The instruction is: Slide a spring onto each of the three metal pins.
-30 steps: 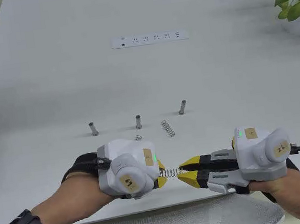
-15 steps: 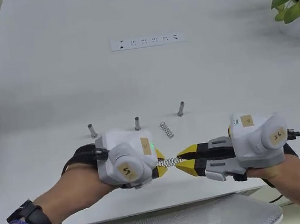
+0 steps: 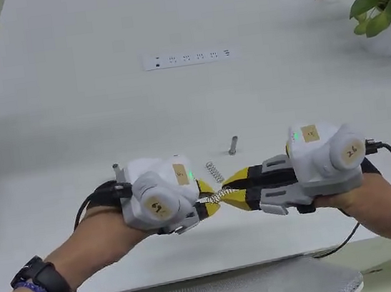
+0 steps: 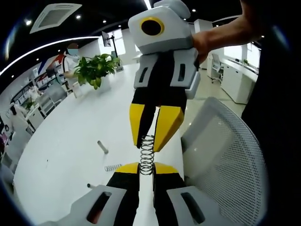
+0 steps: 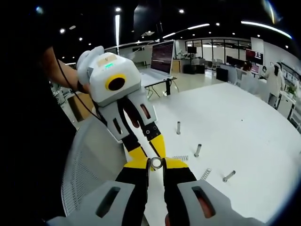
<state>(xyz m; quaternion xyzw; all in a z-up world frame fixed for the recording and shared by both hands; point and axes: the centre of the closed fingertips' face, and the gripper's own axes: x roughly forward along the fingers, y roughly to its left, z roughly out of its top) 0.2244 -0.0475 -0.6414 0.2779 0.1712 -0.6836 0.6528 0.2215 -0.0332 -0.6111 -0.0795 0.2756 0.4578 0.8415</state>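
Converging left tongs (image 3: 207,203), right tongs (image 3: 225,191), spring (image 3: 216,196)

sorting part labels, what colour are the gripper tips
Yellow; clearest on the right gripper, holding the spring, in the left gripper view.

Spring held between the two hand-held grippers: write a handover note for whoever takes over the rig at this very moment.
Left hand-held gripper: shut on one end of the spring, over the near part of the table.
Right hand-held gripper: shut on the spring's other end.
Three pins stand bare on the table; two loose springs lie beside them.
Done: no pin carries a spring yet.
Left: all three pins, starting with the spring in hand.
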